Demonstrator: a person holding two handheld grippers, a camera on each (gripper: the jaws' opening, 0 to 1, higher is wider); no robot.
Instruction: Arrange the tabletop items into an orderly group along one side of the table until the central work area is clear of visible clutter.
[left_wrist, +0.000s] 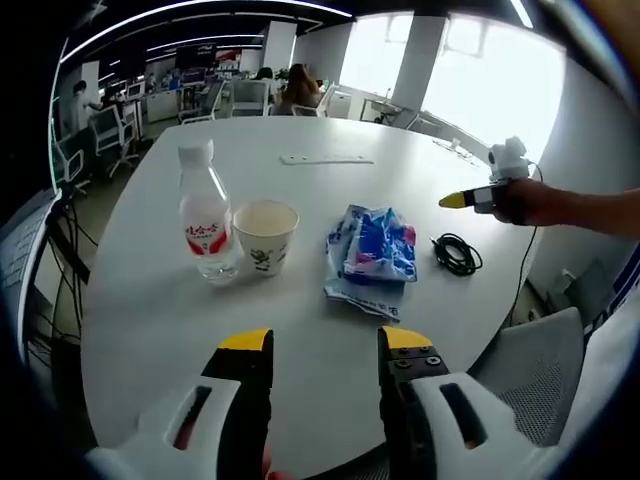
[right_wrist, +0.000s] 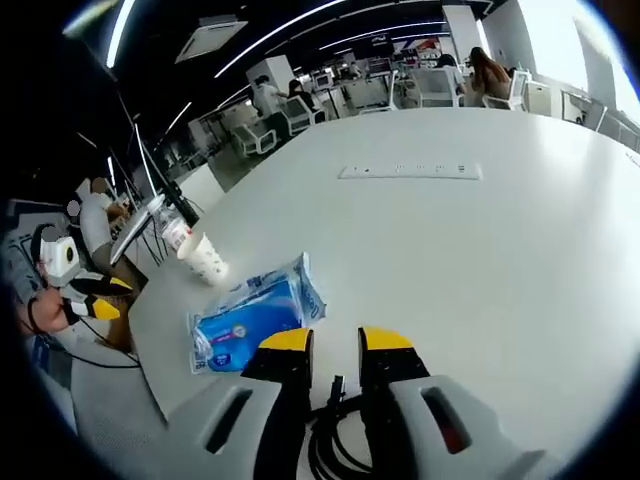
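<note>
Hovering right gripper (right_wrist: 336, 342) over coiled black cable (right_wrist: 335, 445), crinkly blue packet (right_wrist: 250, 318)

Bright window glare blows out background; ceiling strip lights; soft shadows on table (left_wrist: 330, 340); strong fisheye edge warping.

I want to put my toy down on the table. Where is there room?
The wide bare stretch of table beyond the bottle and paper cup, up to the flat strip, is free. So is the near edge by the left gripper. It is crowded in the row of bottle, cup, blue packet and black cable.
</note>
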